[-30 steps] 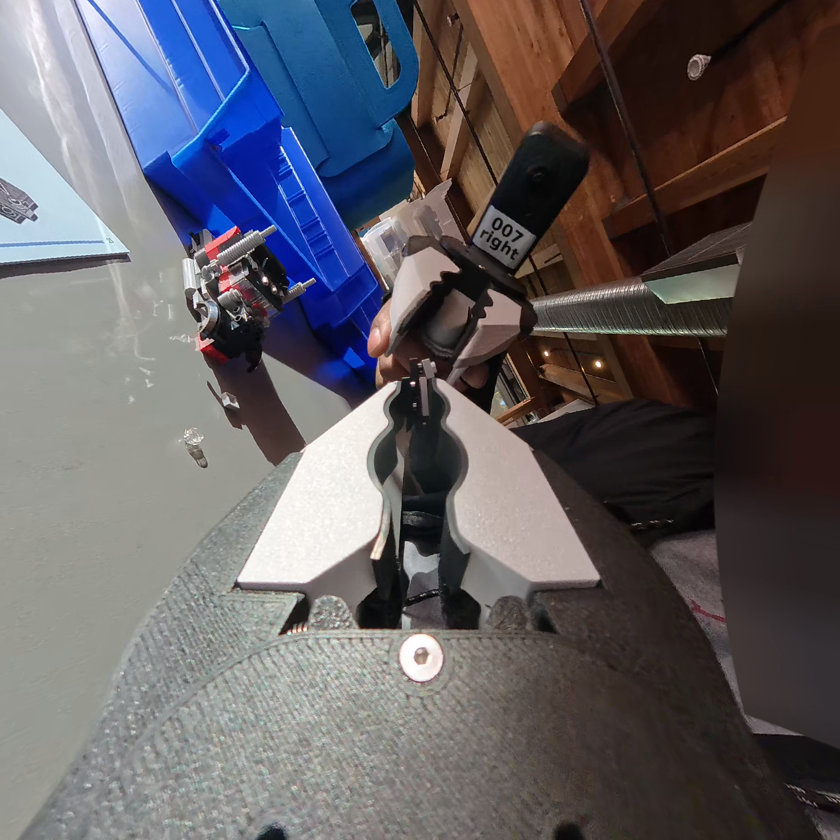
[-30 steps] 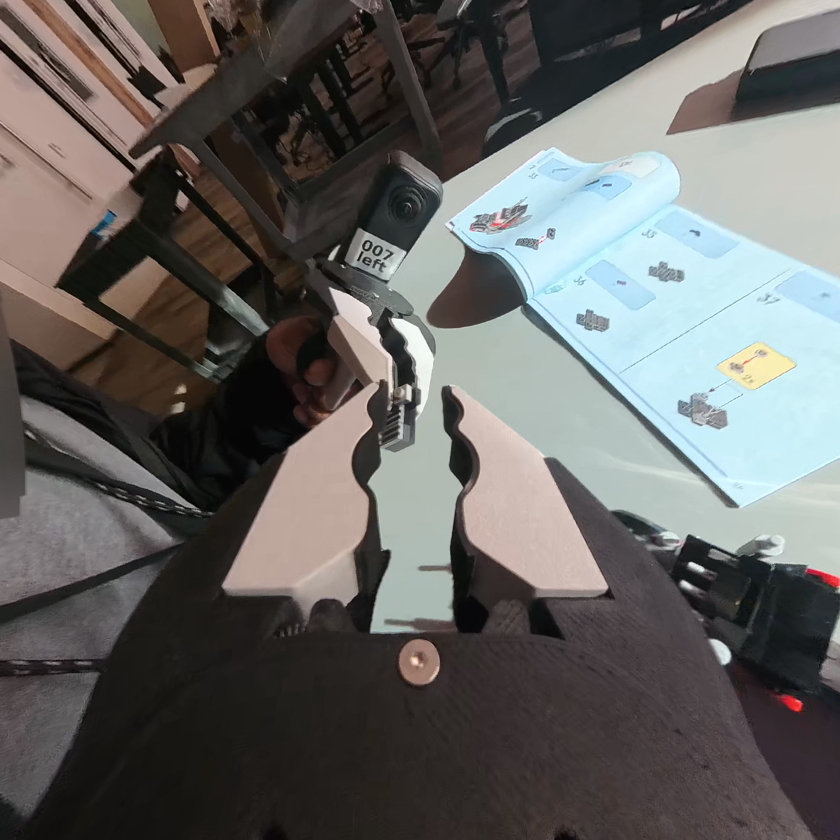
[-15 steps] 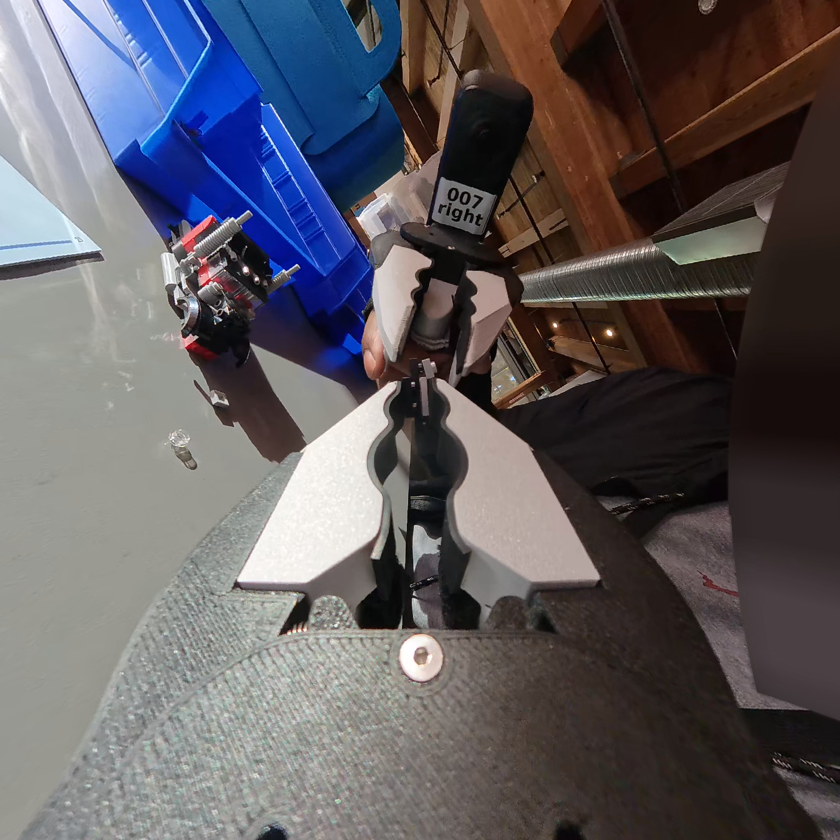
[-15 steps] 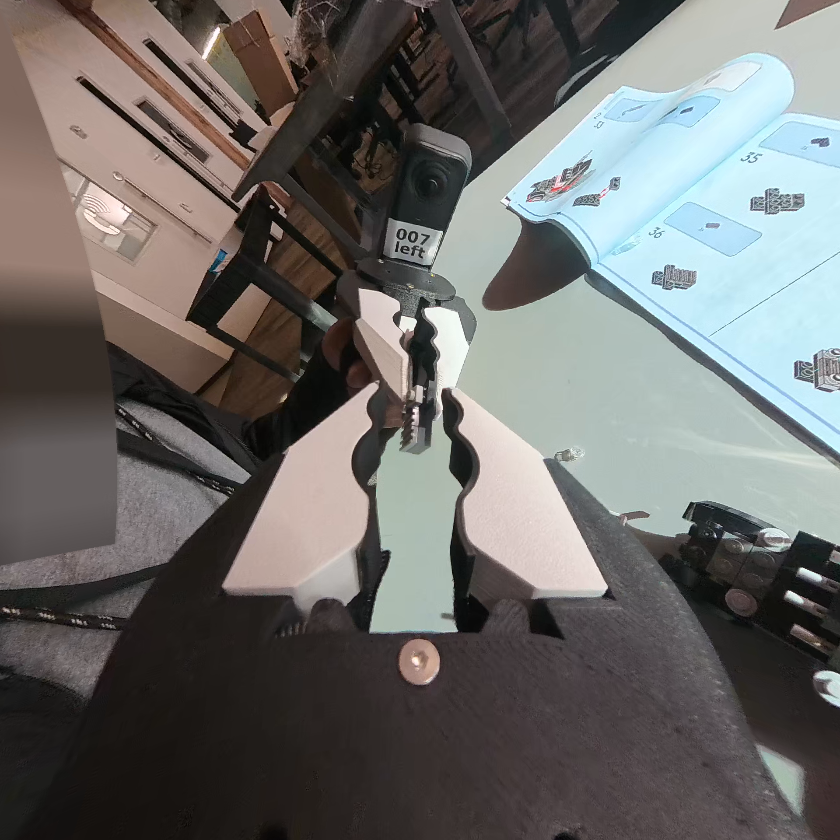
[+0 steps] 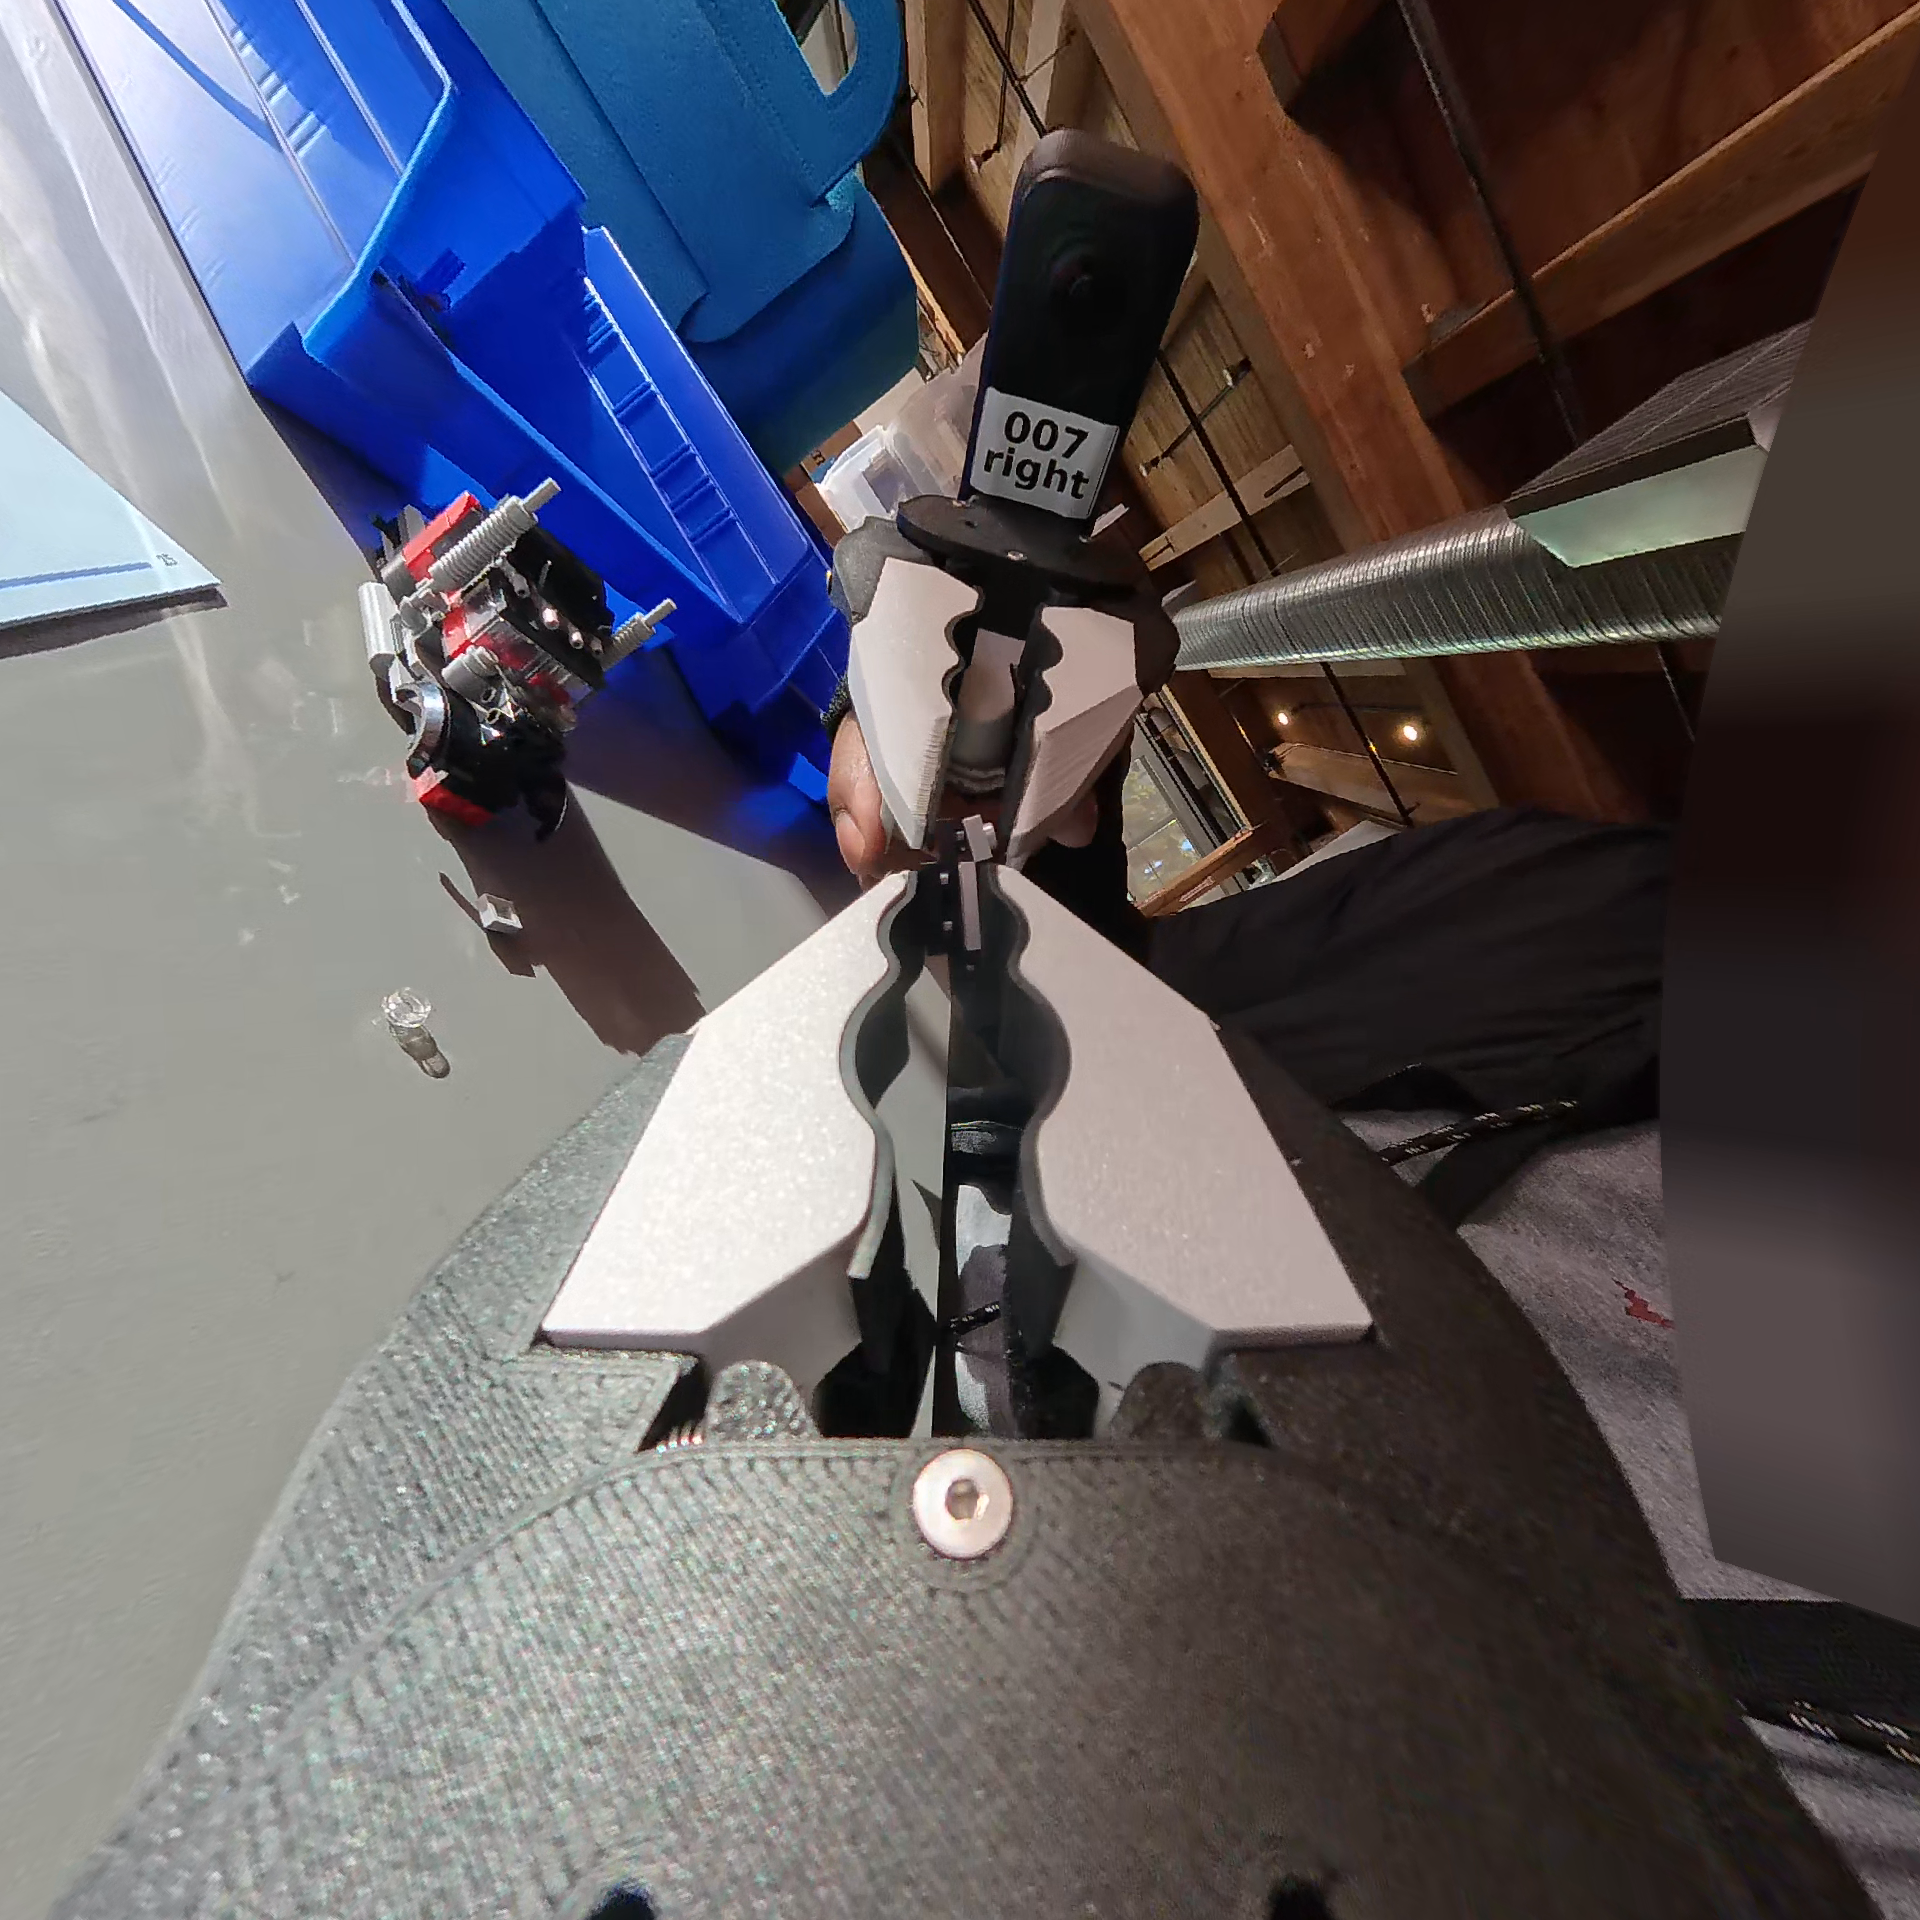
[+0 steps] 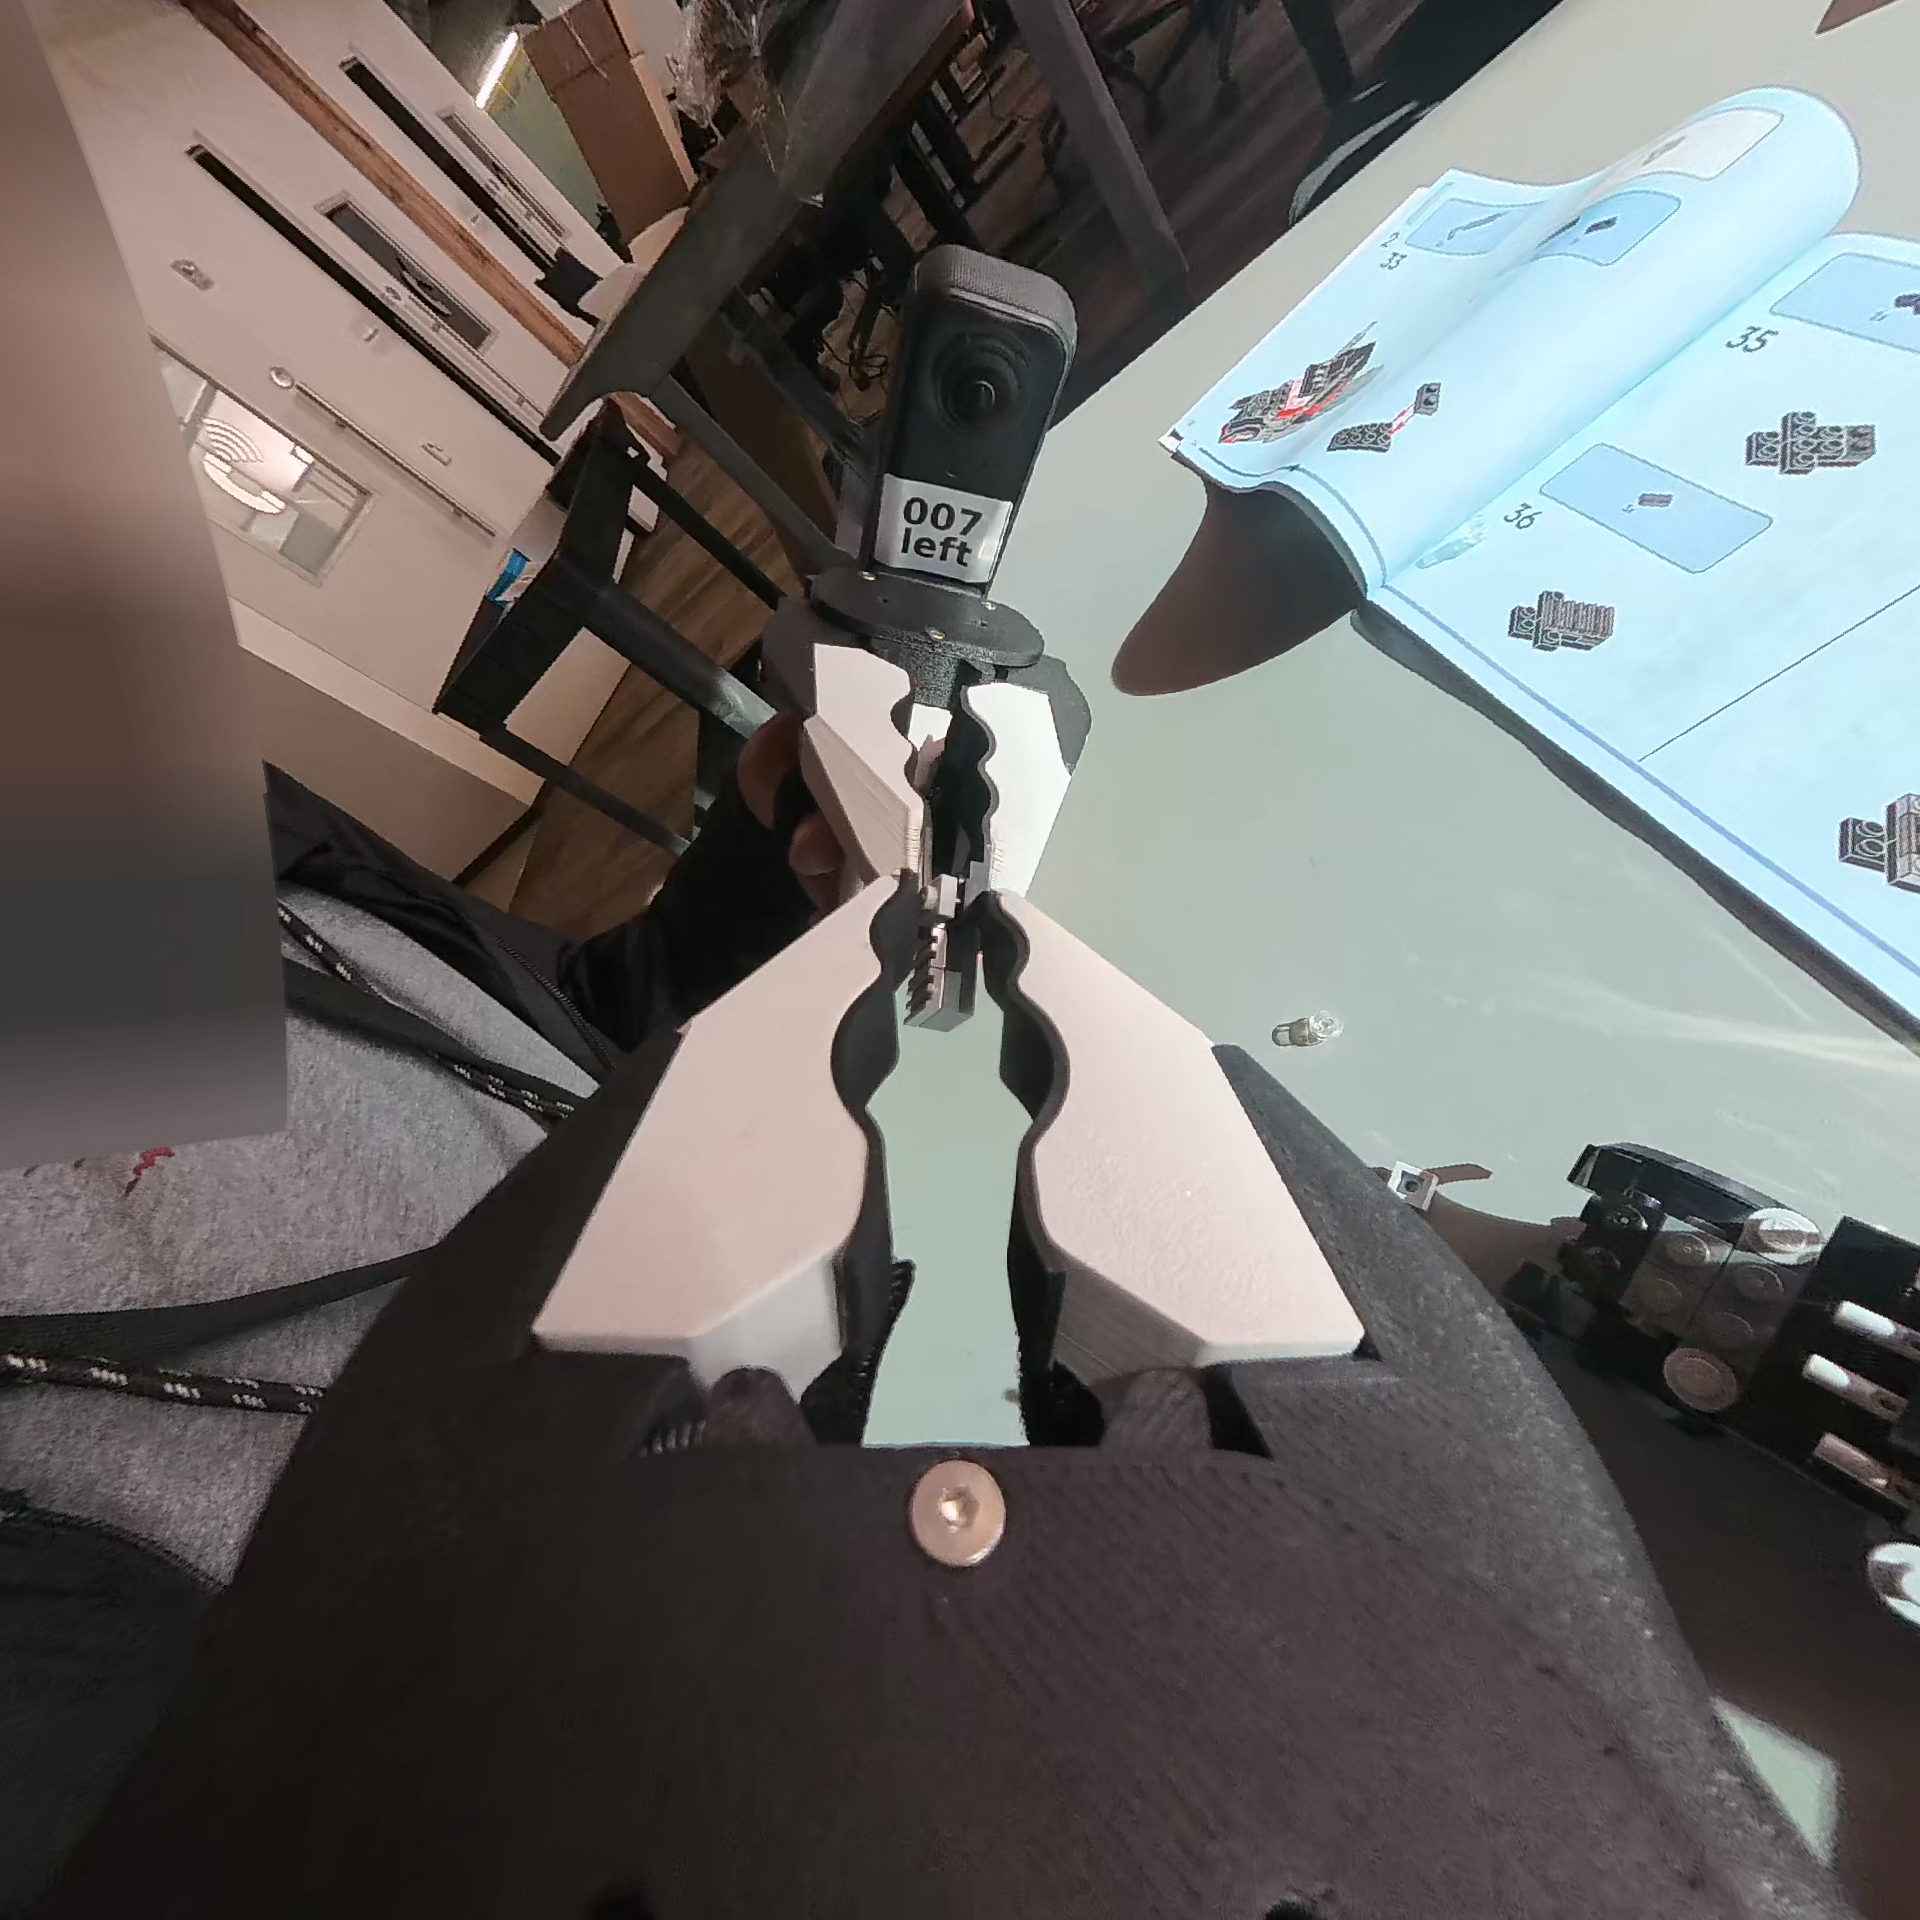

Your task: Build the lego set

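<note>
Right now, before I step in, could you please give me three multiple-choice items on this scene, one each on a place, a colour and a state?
1. Where does the red-and-black model stand?
A. on a chair
B. on the table beside the blue bin
C. in a drawer

2. What colour are the open booklet pages?
A. light blue
B. yellow
C. red

3. What state is the left tool in?
A. wide open, empty
B. shut on a small dark lego piece
C. lying on the table

Answers:
1 B: it sits on the grey top at the bin's foot.
2 A: both visible pages are pale blue.
3 B: its fingers pinch the piece at their tips.
</note>
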`<state>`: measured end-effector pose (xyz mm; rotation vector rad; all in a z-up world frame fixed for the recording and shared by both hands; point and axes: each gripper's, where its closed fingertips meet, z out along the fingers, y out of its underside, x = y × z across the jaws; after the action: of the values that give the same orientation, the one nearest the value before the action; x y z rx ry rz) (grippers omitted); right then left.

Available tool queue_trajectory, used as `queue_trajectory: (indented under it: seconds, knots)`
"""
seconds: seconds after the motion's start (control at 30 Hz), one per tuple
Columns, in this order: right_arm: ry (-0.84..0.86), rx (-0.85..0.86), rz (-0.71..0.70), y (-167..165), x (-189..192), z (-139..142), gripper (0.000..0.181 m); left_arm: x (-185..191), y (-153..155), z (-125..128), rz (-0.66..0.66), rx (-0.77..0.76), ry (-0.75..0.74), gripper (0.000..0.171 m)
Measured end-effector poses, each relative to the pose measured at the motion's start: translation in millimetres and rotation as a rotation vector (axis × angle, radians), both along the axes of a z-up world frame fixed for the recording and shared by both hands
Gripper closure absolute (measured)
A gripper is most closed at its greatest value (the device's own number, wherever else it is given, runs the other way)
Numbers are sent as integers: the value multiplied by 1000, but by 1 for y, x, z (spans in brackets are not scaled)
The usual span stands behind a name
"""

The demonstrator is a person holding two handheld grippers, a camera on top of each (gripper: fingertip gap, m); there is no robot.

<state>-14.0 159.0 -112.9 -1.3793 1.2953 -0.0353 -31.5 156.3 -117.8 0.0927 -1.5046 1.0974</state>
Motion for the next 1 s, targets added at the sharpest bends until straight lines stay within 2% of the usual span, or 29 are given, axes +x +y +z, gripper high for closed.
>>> queue_trajectory:
  seconds: [1.0]
  knots:
    - [-88,-123,2,4,-6,-4,171,-5,3,-3,3,-48,-123,162]
